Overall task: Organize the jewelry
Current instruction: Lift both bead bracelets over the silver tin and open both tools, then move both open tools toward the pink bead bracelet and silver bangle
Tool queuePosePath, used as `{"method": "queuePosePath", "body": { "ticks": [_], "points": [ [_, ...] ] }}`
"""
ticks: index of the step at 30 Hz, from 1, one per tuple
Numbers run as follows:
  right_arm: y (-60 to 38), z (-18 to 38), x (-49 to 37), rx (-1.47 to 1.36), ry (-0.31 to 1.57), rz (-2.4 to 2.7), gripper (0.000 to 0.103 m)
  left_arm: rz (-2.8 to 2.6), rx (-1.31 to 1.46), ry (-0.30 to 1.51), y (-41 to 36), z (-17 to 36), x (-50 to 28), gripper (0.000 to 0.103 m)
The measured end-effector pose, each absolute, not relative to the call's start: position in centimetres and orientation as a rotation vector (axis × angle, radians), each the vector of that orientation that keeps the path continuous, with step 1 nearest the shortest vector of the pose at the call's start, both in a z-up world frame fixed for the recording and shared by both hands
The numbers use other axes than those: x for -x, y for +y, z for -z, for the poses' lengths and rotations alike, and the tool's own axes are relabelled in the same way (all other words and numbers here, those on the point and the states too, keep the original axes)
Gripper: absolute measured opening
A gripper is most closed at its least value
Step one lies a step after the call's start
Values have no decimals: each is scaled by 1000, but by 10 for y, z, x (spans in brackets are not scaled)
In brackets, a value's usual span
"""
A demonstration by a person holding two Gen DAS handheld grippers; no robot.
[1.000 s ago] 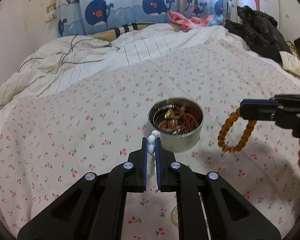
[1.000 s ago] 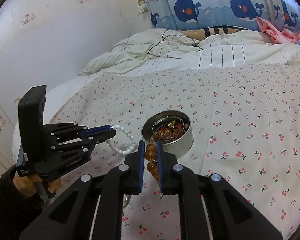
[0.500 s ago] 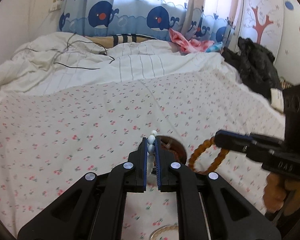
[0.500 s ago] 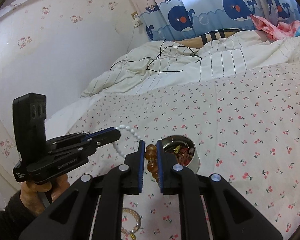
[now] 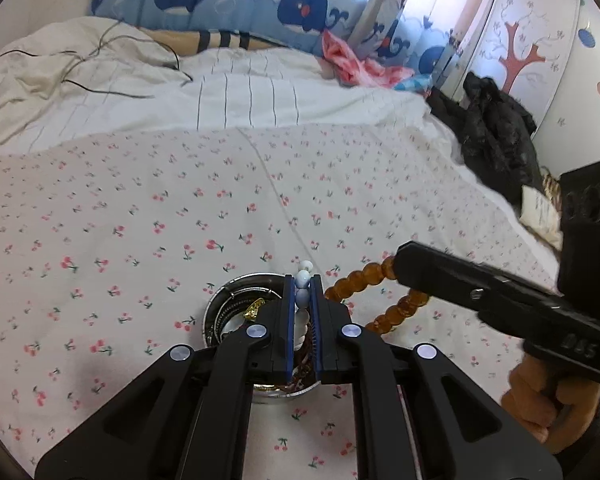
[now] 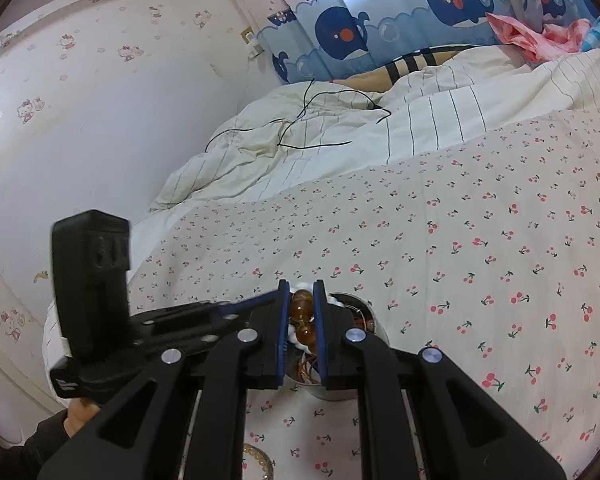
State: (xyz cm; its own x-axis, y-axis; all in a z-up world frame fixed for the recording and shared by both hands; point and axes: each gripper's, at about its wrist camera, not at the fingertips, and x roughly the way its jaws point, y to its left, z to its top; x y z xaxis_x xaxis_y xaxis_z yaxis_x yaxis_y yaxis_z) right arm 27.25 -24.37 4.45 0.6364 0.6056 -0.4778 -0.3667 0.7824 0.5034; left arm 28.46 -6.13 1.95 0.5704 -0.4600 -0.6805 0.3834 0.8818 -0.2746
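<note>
My left gripper is shut on a white bead bracelet, held right over the round metal tin that holds several jewelry pieces. The right gripper enters from the right of the left wrist view, with an amber bead bracelet hanging from its tip beside the tin. In the right wrist view my right gripper is shut on the amber beads above the tin. The left gripper's fingers reach under it, and the white beads show just behind.
The tin sits on a cherry-print bedsheet. A pale bead bracelet lies on the sheet near the bottom edge. A rumpled striped duvet with a black cable is behind, dark clothes at far right, a wall to the left.
Both grippers have moved in over the tin with their bracelets; the tin now lies directly beneath the fingertips. The two grippers have come closer together.
</note>
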Motion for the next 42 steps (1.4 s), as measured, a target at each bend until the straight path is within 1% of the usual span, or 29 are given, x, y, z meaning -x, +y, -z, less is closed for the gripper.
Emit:
{"method": "queuePosePath", "body": {
  "ticks": [3, 7, 9, 11, 12, 13, 16, 17, 20, 24, 26, 27, 30, 34, 35, 38, 42],
  "points": [
    [-241, -42, -280, -383, 693, -568, 13, 452, 62, 889, -68, -2, -291, 7],
    [-231, -38, -287, -379, 708, -587, 13, 382, 6, 929, -68, 9, -295, 8],
    [-226, -37, -288, -377, 715, -597, 13, 380, 23, 930, -62, 5, -295, 16],
    [-222, -34, -291, -388, 726, -608, 13, 367, 33, 920, -55, -4, -291, 46],
    [-221, -32, -292, -396, 734, -613, 13, 359, 33, 910, -53, -8, -290, 50],
    [-220, -30, -293, -411, 743, -625, 13, 349, 30, 897, -48, -15, -288, 52],
    [-218, -20, -302, -492, 789, -676, 13, 315, 22, 881, -37, -26, -283, 55],
    [-215, -15, -305, -468, 811, -644, 13, 305, 20, 873, -33, -29, -280, 57],
    [-212, -1, -311, -406, 846, -559, 13, 289, 8, 870, -28, -32, -273, 59],
    [-213, 7, -313, -321, 840, -461, 13, 294, -7, 876, -28, -30, -267, 63],
    [-215, 7, -312, -292, 826, -441, 17, 299, -7, 882, -28, -27, -266, 64],
    [-217, 8, -311, -295, 818, -435, 22, 300, -11, 887, -28, -26, -265, 64],
    [-228, 6, -311, -336, 801, -427, 24, 298, -24, 896, -29, -22, -263, 65],
    [-243, -6, -305, -361, 783, -409, 30, 298, -59, 925, -23, -15, -249, 70],
    [-245, -11, -299, -351, 781, -406, 31, 303, -71, 939, -22, -11, -243, 71],
    [-241, -21, -275, -269, 794, -418, 38, 316, -98, 972, -18, 2, -222, 72],
    [-229, -13, -234, -161, 834, -447, 46, 330, -122, 1010, -14, 20, -194, 72]
  ]
}}
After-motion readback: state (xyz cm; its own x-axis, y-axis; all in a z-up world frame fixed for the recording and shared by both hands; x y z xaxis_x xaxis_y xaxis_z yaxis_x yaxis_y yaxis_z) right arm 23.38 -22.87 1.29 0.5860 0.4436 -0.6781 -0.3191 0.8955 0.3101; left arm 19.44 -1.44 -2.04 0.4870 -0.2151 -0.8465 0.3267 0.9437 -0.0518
